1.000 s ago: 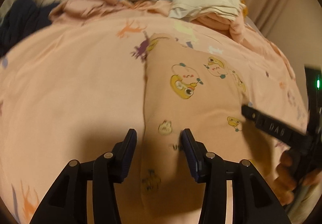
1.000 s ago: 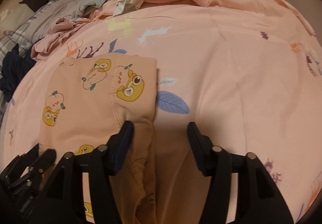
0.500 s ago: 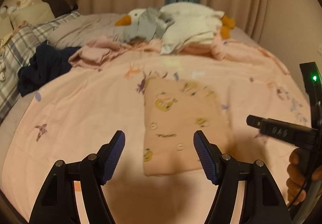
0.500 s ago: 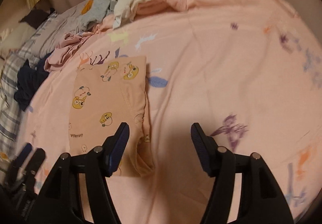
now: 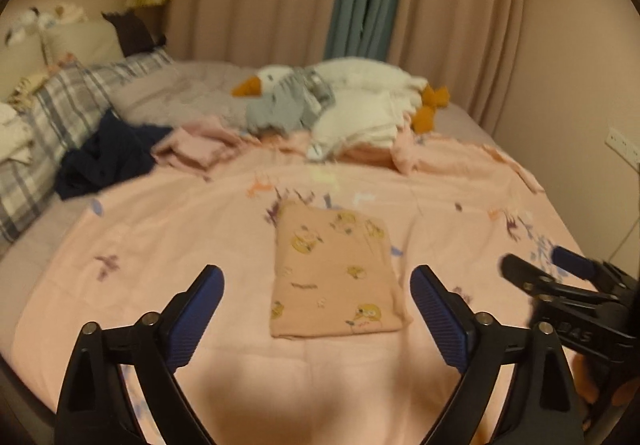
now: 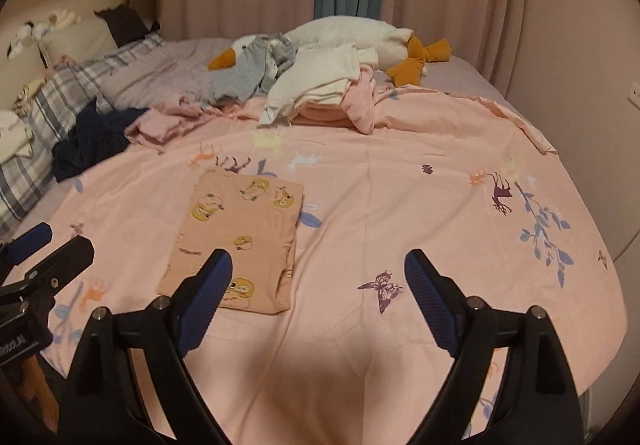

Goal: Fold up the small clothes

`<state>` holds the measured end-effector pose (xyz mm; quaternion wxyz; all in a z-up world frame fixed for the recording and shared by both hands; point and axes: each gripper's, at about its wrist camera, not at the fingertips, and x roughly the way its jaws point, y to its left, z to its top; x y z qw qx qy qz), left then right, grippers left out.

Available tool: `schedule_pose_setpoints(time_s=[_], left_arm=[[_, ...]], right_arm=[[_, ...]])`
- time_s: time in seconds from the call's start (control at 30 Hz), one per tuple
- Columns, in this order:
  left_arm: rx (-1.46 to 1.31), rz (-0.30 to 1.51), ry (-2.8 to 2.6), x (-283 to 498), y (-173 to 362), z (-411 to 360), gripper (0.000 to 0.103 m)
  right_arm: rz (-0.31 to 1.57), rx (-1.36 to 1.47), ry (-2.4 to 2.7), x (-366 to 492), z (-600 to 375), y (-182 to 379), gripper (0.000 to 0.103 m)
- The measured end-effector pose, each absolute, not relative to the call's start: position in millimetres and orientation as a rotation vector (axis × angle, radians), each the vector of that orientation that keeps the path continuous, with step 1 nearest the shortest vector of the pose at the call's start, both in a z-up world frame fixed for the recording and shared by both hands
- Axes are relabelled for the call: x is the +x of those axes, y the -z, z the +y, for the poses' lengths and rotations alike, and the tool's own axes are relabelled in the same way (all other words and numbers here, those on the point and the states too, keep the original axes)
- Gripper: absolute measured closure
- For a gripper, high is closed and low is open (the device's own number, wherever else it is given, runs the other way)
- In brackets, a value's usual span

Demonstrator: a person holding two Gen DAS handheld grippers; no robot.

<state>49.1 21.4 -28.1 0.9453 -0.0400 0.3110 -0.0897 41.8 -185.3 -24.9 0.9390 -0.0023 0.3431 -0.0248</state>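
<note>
Both my tools, left tool (image 5: 316, 319) and right tool (image 6: 318, 299), have just spread apart, empty, above the folded cartoon-print garment (image 5: 334, 275); next I'd grab from the unfolded clothes pile (image 6: 320, 93) by an edge.

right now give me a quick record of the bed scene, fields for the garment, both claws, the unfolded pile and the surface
garment: peach cartoon-print piece, folded into a flat rectangle, lying alone
left claw: open, jaws have just been opening, nothing between them, off the garment
right claw: open, jaws have just been opening, nothing held
unfolded pile: white, grey and pink clothes heaped at the far side, against a goose plush
other: dark navy garment crumpled at far left
surface: pink printed sheet on a bed
</note>
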Motion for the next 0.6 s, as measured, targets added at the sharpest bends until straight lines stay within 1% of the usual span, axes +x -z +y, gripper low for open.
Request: schedule_pose_setpoints(time_s=[0.03,0.13,0.17,0.37,0.6], left_arm=[[-0.067,0.611,0.161,44,22,22,0.003],[-0.024,0.553,0.109,29,8,23,0.002],[-0.015,0.538,0.094,24,3,23,0.002],[0.015,0.5,0.043,9,-5,22,0.002],[-0.004,0.525,0.044,-5,2,17,0.002]], right_arm=[[0.685,0.008,0.05,34,-185,20,0.011],[0.632,0.033,0.06,12,-187,5,0.002],[0.617,0.037,0.054,5,-186,1,0.0],[0.582,0.016,0.026,-22,-180,-8,0.0],[0.584,-0.034,0.073,-35,-175,-4,0.0]])
